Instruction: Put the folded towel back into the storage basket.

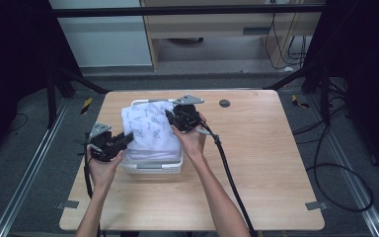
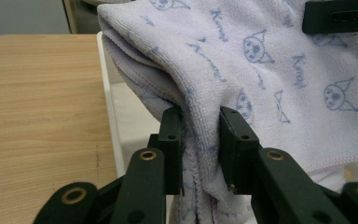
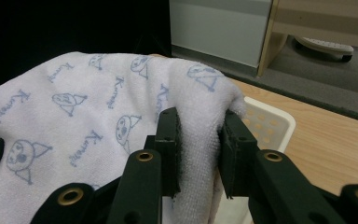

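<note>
Left gripper (image 2: 200, 140): jaws pinching a fold of the towel (image 2: 261, 70).
Right gripper (image 3: 200, 144): jaws pinching another bunched edge of it.
Towel: one, pale, printed; draped between both grippers, over the basket (image 1: 153, 167).
Basket: one, white, directly beneath the grippers, on the table (image 1: 256, 163).
Beyond: round dark disc (image 1: 224, 103) right of right gripper.

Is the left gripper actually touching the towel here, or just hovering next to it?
Touching. In the left gripper view, the left gripper has a fold of the towel pinched between its jaws, the cloth pressed against both pads above the basket.
</note>
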